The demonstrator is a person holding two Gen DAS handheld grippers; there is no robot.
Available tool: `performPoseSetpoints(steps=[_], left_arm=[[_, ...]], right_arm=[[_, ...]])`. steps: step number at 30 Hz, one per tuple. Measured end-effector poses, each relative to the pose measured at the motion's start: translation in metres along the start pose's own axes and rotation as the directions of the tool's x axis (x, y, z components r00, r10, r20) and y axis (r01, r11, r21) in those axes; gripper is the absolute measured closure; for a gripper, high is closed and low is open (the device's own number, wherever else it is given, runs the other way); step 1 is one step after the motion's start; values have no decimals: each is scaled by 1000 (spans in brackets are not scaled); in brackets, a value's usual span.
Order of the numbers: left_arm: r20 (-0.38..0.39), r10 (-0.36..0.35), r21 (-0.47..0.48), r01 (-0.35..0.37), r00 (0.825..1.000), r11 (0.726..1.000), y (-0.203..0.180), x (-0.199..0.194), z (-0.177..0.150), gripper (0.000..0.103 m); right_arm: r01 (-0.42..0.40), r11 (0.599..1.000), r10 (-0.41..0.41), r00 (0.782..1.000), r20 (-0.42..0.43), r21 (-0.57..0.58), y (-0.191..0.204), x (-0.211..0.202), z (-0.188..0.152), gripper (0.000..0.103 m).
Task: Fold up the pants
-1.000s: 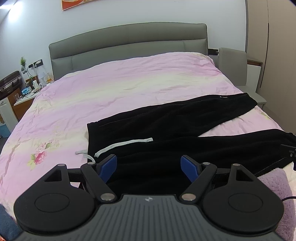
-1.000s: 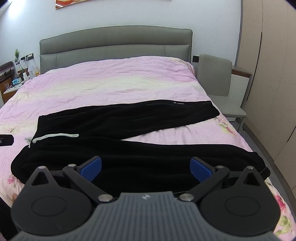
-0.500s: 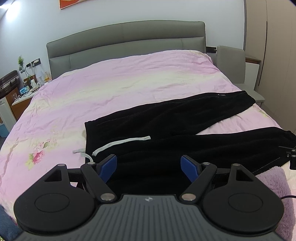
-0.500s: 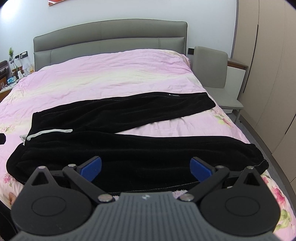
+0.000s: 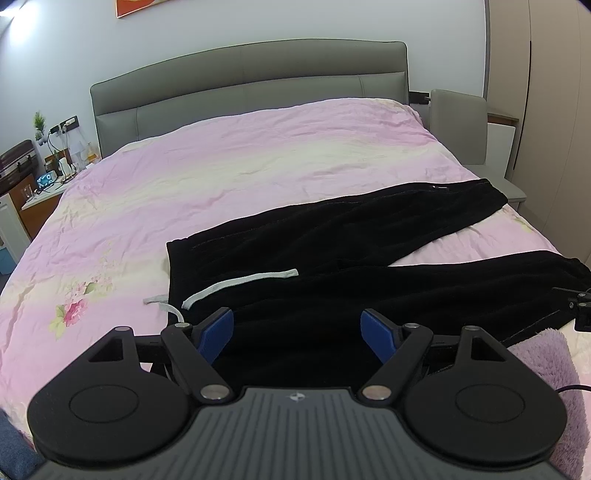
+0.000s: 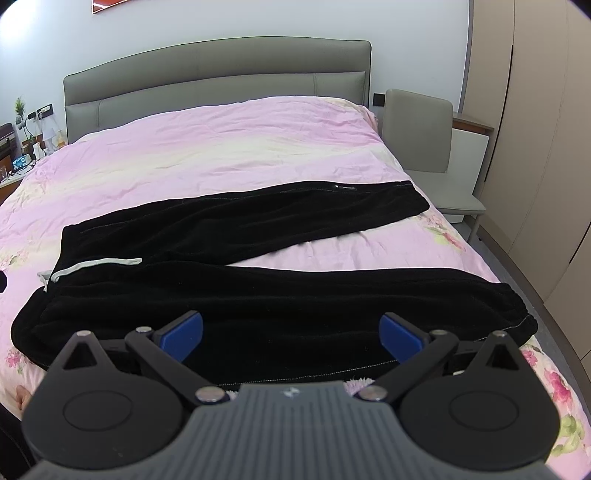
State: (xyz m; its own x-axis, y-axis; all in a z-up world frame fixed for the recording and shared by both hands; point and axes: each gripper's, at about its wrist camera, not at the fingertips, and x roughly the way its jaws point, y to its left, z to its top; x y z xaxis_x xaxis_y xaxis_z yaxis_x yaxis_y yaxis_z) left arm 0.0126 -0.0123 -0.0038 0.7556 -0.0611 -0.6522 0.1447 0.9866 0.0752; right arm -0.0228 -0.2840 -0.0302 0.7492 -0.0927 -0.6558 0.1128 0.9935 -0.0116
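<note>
Bed: pink floral cover [image 6: 258,155], grey headboard behind.
Pants: black pants [image 6: 258,306] lie flat across my near edge, waistband left, legs splayed apart to the right.
Left hand-held gripper [image 5: 297,330]: spread, empty, above the waist.
Right hand-held gripper [image 6: 291,334]: spread, empty, above the near leg.
My plan: pinch the near leg's waist corner and hem together, then lay it squarely over the far leg.

A pink floral bedspread [image 6: 229,155] covers the bed, with a grey padded headboard [image 6: 218,74] at its far end. Right of the headboard stands a grey chair [image 6: 421,136], with beige wardrobe doors [image 6: 535,122] beyond it. Left of the headboard is a cluttered nightstand [image 5: 44,184], and a red picture [image 5: 147,5] hangs above.
</note>
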Motion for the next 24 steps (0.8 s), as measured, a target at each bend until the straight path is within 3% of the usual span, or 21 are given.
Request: performPoseSetpoints(steps=[7, 11, 15, 17, 19, 22, 24], left_arm=[[-25, 14, 6, -14, 1000, 1000, -1, 10, -4, 11], [-38, 35, 95, -32, 999, 995, -5, 24, -13, 15], [-68, 5, 193, 8, 998, 981, -5, 47, -23, 18], [-104, -20, 276, 48, 994, 960, -7, 63, -30, 18], [-150, -27, 365, 80, 988, 928, -11, 79, -38, 18], [-219, -28, 474, 131, 975, 871, -20, 105, -56, 18], [-264, -29, 528, 170, 964, 832, -25, 120, -67, 18]], right_arm=[[-23, 1000, 24, 1000, 19, -18, -7, 6, -2, 5], [-85, 996, 88, 993, 83, -38, -31, 14, -6, 5], [-69, 994, 74, 996, 53, -82, -66, 43, -8, 5], [-32, 991, 34, 999, 7, -129, -83, 64, -8, 7], [-23, 988, 15, 999, -52, -156, -105, 88, -8, 22], [-60, 983, 31, 987, -160, -175, -135, 121, -11, 35], [-73, 966, 15, 973, -230, -247, -146, 140, -15, 36]])
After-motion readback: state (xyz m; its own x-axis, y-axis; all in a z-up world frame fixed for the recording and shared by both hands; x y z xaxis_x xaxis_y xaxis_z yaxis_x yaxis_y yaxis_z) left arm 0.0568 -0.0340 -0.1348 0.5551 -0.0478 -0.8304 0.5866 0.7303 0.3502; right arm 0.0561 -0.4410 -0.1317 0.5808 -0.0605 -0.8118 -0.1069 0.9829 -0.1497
